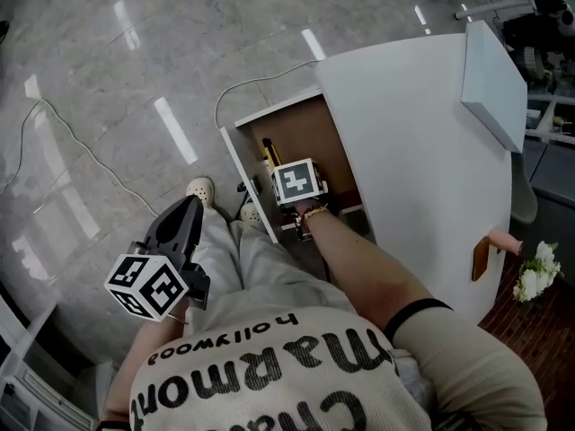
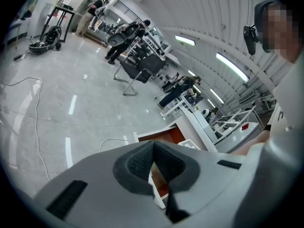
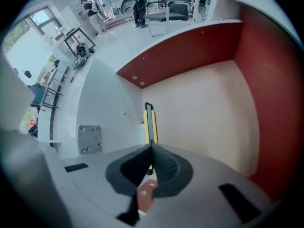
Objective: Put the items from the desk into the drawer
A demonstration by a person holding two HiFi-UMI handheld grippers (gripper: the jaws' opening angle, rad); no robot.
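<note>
The drawer (image 1: 310,133) stands pulled out from under the white desk (image 1: 413,142); its floor (image 3: 209,108) is pale wood with red-brown walls. A yellow and black utility knife (image 3: 149,122) lies on that floor along the white left wall, also visible as the knife (image 1: 267,153) in the head view. My right gripper (image 3: 151,148) is down inside the drawer, jaws shut, tips just over the knife's near end; I see nothing between them. My left gripper (image 1: 190,206) hangs by the person's left leg, away from the drawer. In its own view the left gripper (image 2: 153,144) is shut and empty.
The drawer's white front panel (image 1: 244,182) stands out towards the person's shoes (image 1: 199,189). A flat grey box (image 1: 492,83) lies on the desk's far end. A cable (image 1: 243,86) runs over the glossy floor. White flowers (image 1: 537,272) sit beyond the desk's right edge.
</note>
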